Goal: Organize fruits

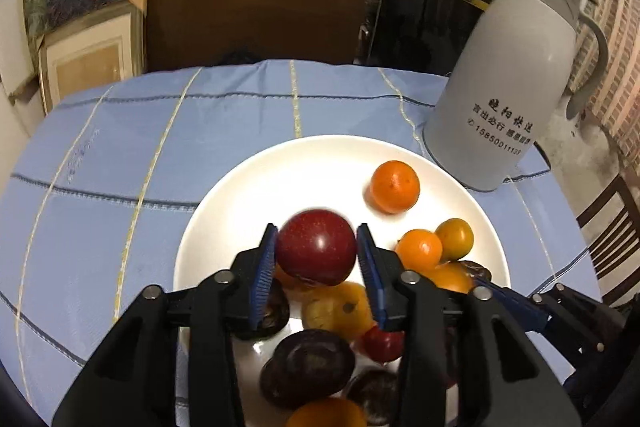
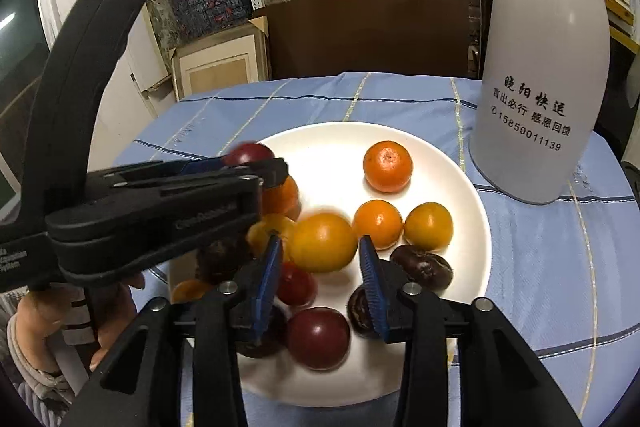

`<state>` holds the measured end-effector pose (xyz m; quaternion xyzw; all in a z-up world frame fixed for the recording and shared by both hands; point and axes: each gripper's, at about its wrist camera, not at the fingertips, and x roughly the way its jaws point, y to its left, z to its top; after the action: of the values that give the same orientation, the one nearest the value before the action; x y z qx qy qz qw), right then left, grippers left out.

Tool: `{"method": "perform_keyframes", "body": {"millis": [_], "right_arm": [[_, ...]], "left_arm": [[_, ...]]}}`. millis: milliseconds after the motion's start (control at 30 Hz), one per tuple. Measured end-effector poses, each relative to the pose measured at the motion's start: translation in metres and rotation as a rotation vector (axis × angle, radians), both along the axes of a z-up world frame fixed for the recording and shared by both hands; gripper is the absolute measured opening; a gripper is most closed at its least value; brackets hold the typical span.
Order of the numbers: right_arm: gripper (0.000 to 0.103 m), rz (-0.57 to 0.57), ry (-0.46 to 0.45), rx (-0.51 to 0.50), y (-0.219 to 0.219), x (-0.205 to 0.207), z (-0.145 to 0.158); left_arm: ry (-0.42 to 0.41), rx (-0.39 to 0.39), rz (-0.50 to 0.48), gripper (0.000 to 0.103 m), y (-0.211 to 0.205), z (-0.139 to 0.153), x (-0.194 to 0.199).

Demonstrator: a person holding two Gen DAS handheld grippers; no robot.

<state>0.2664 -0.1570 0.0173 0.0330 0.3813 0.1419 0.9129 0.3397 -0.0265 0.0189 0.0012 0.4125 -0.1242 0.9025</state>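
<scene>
Both grippers are over the white plate (image 2: pixel 332 155), which is where all the fruit sits, piled mostly on the near side. The left gripper (image 1: pixel 317 231) has a dark red fruit (image 1: pixel 316 251) right between its blue pads. The pads sit at its flanks, but I honestly can't tell if they're pressing it or just beside it. The right gripper (image 2: pixel 320 241) is slightly spread around a yellow-orange fruit (image 2: pixel 323 243), with a sliver of gap on each side, so I'd say it isn't pinching it.

What worries me:

- Round, glossy fruit and narrow pads. If the hold on that red one is as marginal as it looks, it can squirt out, land in the pile and send things rolling.
- The plate is shallow. A knocked tangerine (image 2: pixel 387 166) could roll over the rim onto the blue cloth on the surface (image 1: pixel 120 155) and possibly off the edge.
- The two grippers are working very near each other. In the right wrist view, the left one crosses just beside the right one's target, so a clash looks easy.
- The grey jug (image 2: pixel 544 67) stands just beside the plate, and a wide swing to the right could bump it.
</scene>
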Motion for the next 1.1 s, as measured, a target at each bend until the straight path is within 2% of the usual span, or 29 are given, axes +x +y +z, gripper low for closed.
{"method": "perform_keyframes", "body": {"millis": [67,167,233,300,467,533,633,733,800,933,1100], "right_arm": [[0.045,-0.009,-0.016,0.018,-0.008,-0.011,0.004],[0.047,-0.033,-0.024,0.052,-0.025,-0.035,0.011],[0.053,-0.052,-0.024,0.074,-0.035,-0.053,0.013],[0.060,-0.072,-0.031,0.108,-0.048,-0.081,0.014],[0.065,-0.118,-0.044,0.178,-0.071,-0.145,0.001],[0.066,-0.141,-0.050,0.170,-0.075,-0.165,-0.006],[0.073,-0.154,-0.057,0.150,-0.072,-0.178,-0.009],[0.082,-0.172,-0.100,0.107,-0.065,-0.187,-0.006],[0.090,-0.176,-0.132,0.073,-0.061,-0.190,-0.002],[0.094,-0.178,-0.151,0.017,-0.054,-0.179,0.010],[0.097,-0.185,-0.156,-0.008,-0.048,-0.154,0.018]], "left_arm": [[-0.026,0.002,0.008,0.059,0.000,0.006,-0.011],[-0.040,-0.031,0.024,0.060,0.011,0.021,-0.035],[-0.053,-0.052,0.045,0.061,0.023,0.032,-0.061],[-0.086,-0.034,0.075,0.073,0.033,0.038,-0.094],[-0.140,0.042,0.117,0.081,0.043,0.028,-0.173],[-0.154,0.043,0.151,0.082,0.045,0.017,-0.204],[-0.164,0.017,0.199,0.089,0.046,0.007,-0.231],[-0.191,0.016,0.204,0.090,0.040,0.007,-0.243],[-0.224,0.055,0.194,0.094,0.033,0.014,-0.247],[-0.282,0.126,0.195,0.098,0.020,0.028,-0.240],[-0.264,0.128,0.184,0.098,0.015,0.028,-0.216]]}}
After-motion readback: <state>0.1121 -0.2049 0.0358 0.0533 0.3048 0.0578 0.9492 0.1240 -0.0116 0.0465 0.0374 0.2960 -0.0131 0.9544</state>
